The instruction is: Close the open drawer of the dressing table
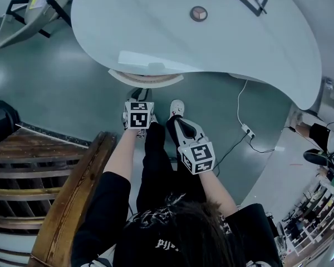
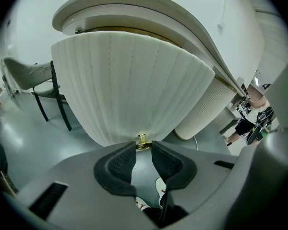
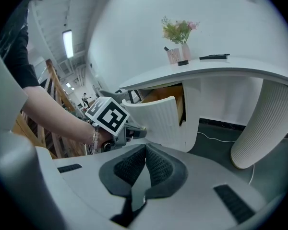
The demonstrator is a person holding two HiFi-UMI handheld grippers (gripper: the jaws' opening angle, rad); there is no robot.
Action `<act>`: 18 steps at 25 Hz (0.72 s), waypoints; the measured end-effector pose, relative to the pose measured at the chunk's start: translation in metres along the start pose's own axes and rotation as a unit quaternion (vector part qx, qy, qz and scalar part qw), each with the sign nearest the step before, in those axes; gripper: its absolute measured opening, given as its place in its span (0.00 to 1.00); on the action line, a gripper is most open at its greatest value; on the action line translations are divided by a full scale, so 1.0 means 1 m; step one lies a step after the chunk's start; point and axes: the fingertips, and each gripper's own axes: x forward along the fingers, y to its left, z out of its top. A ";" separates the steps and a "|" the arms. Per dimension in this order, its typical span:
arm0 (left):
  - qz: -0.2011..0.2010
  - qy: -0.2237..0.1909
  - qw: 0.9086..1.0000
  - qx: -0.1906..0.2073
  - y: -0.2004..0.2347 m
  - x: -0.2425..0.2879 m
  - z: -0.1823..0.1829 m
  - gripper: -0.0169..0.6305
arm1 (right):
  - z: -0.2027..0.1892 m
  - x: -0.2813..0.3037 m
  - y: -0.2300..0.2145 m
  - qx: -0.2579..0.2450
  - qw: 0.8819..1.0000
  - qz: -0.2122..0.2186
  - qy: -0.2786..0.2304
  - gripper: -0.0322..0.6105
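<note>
The dressing table (image 1: 222, 43) has a white curved top. Its drawer (image 1: 146, 78) stands out from under the front edge. In the left gripper view the drawer (image 2: 134, 80) is a white ribbed curved front with a small brass knob (image 2: 142, 141) at its lower edge. My left gripper (image 2: 143, 145) is shut on that knob with its tips. The right gripper view shows the drawer (image 3: 159, 116) pulled open, wood inside, and the left gripper (image 3: 134, 131) at its front. My right gripper (image 3: 145, 150) hangs beside it in the air, shut on nothing. Both grippers (image 1: 138, 98) (image 1: 176, 122) show over the person's legs.
A ribbed white pedestal (image 3: 264, 123) carries the table at the right. A vase of flowers (image 3: 180, 32) and small items stand on top. A chair (image 2: 36, 78) stands to the left. A wooden banister (image 1: 67, 199) is near left. A cable and power strip (image 1: 246, 129) lie on the floor.
</note>
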 end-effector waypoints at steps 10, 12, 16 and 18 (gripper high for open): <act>0.000 -0.014 1.000 -0.002 0.006 0.009 0.020 0.20 | 0.007 0.002 -0.009 0.000 1.000 -0.015 -0.006 0.09; 0.002 -0.018 1.000 -0.004 0.007 0.012 0.024 0.20 | 0.010 0.003 -0.012 0.002 1.000 -0.017 -0.008 0.09; 0.000 -0.020 1.000 -0.001 0.006 0.016 0.033 0.20 | 0.014 0.006 -0.018 -0.001 1.000 -0.019 -0.011 0.09; -0.002 -0.022 1.000 0.003 0.007 0.016 0.037 0.20 | 0.018 0.007 -0.020 -0.004 1.000 -0.021 -0.014 0.09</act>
